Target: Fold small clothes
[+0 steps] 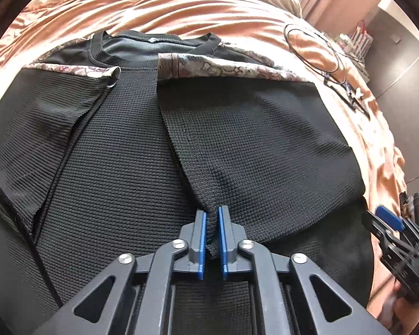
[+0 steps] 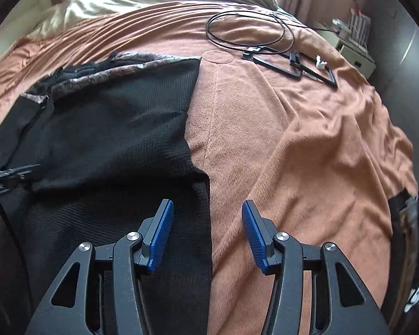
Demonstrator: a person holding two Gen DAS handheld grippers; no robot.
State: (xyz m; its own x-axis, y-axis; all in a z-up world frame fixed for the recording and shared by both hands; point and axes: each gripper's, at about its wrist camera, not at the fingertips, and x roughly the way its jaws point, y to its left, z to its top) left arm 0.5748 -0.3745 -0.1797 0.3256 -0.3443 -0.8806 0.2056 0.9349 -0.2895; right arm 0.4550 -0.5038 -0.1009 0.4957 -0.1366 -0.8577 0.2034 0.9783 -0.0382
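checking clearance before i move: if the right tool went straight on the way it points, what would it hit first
Probably the right edge of the black top, where it meets the orange blanket; that edge runs up between the open right tool fingers. Depth is hard to judge.

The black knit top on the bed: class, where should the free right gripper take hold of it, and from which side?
Grip the black knit top at its straight side edge, between the open right gripper jaws. Come from the blanket side, sliding one jaw under the hem: that edge lies flat and exposed. The left gripper already pinches a folded flap.
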